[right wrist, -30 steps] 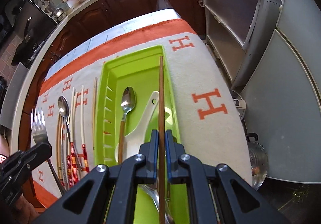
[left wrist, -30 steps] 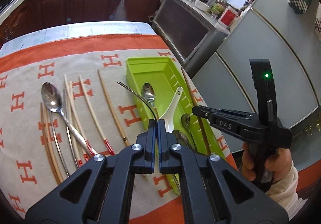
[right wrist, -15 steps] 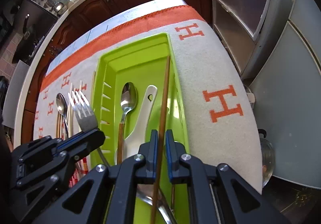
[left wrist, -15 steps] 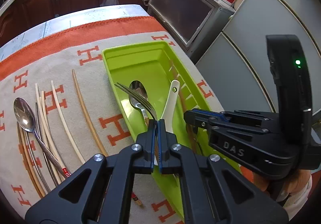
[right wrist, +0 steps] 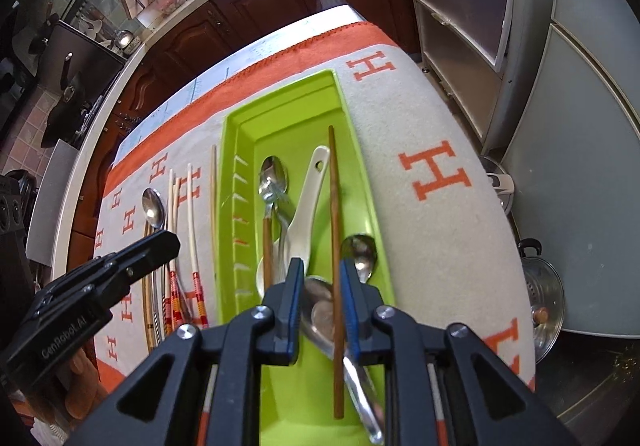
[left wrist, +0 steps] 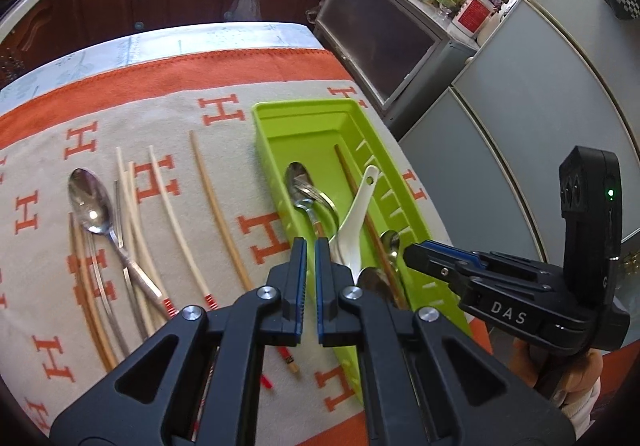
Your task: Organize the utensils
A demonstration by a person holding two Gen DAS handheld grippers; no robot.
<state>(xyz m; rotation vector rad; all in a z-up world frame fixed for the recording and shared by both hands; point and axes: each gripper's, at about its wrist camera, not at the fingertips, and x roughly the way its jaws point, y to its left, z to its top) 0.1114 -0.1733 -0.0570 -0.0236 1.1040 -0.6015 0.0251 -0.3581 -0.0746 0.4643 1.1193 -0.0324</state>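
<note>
A lime green tray (left wrist: 316, 118) (right wrist: 280, 106) lies on the patterned cloth. It holds a fork (left wrist: 310, 192) lying over a wooden-handled spoon (right wrist: 274, 176), a white ceramic spoon (left wrist: 358, 202) (right wrist: 308, 190), a brown chopstick (left wrist: 360, 202) (right wrist: 334, 206) and two metal spoons (right wrist: 360, 250). My left gripper (left wrist: 311, 246) is slightly open and empty above the tray's left edge. My right gripper (right wrist: 320, 270) is open and empty over the tray's near end, its fingers either side of the chopstick. It also shows in the left wrist view (left wrist: 416, 250).
Left of the tray on the cloth lie several pale chopsticks (left wrist: 216, 202) (right wrist: 192, 214), a metal spoon (left wrist: 90, 202) (right wrist: 154, 210) and brown chopsticks (left wrist: 86, 286). The table edge drops off to the right beside grey cabinets (left wrist: 520, 126). A pot (right wrist: 540, 286) stands on the floor.
My left gripper has let go of the fork, which now lies in the tray. My right gripper has opened and released the brown chopstick into the tray.
</note>
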